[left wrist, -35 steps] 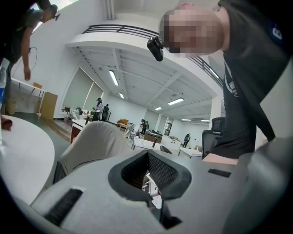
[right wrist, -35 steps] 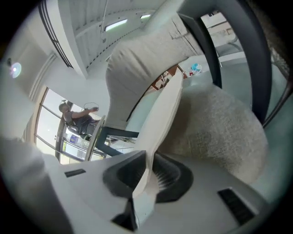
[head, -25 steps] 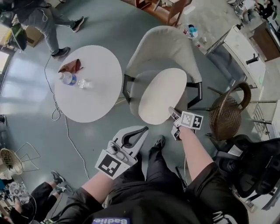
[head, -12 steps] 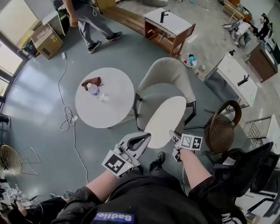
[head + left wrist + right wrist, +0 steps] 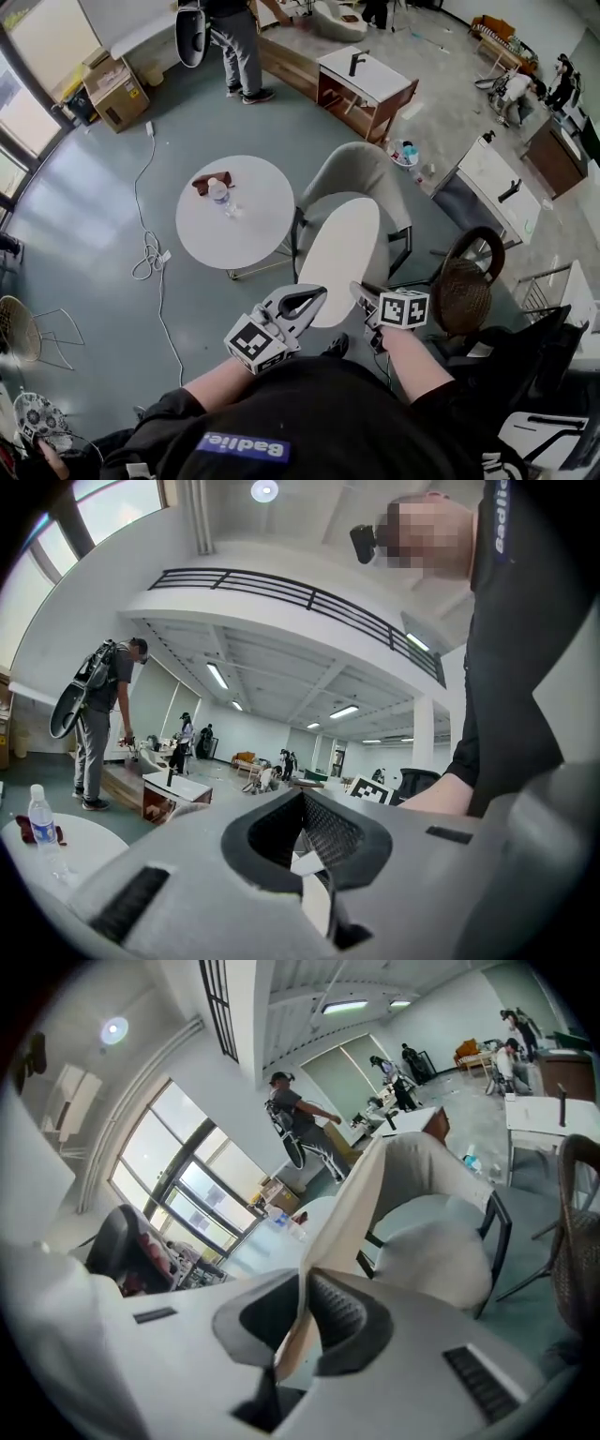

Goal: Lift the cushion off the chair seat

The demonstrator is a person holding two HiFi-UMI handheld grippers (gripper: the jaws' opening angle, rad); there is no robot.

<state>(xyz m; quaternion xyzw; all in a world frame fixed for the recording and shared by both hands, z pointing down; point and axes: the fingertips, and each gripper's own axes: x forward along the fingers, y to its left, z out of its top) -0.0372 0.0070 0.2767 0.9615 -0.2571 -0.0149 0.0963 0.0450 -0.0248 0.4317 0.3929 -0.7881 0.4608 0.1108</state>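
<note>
The cream oval cushion (image 5: 342, 255) hangs tilted above the seat of the pale upholstered chair (image 5: 361, 169). My right gripper (image 5: 364, 294) is shut on the cushion's near edge. In the right gripper view the cushion (image 5: 352, 1194) runs edge-on between the right gripper's (image 5: 305, 1283) pads, with the bare chair seat (image 5: 441, 1255) below it. My left gripper (image 5: 307, 300) sits by the cushion's lower left edge with its tips together. In the left gripper view, a sliver of white cushion (image 5: 306, 861) shows through the slit of the left gripper (image 5: 302, 803).
A round white table (image 5: 246, 234) left of the chair carries a water bottle (image 5: 221, 195) and a brown cloth (image 5: 201, 184). A wicker chair (image 5: 466, 279) stands at the right, a black office chair (image 5: 525, 361) nearer. A person (image 5: 234, 37) stands beyond; a cable (image 5: 150, 253) lies on the floor.
Both grippers have risen. The right one has carried the cushion up off the chair seat and tipped it more on edge. The left gripper now overlaps the cushion's lower edge.
</note>
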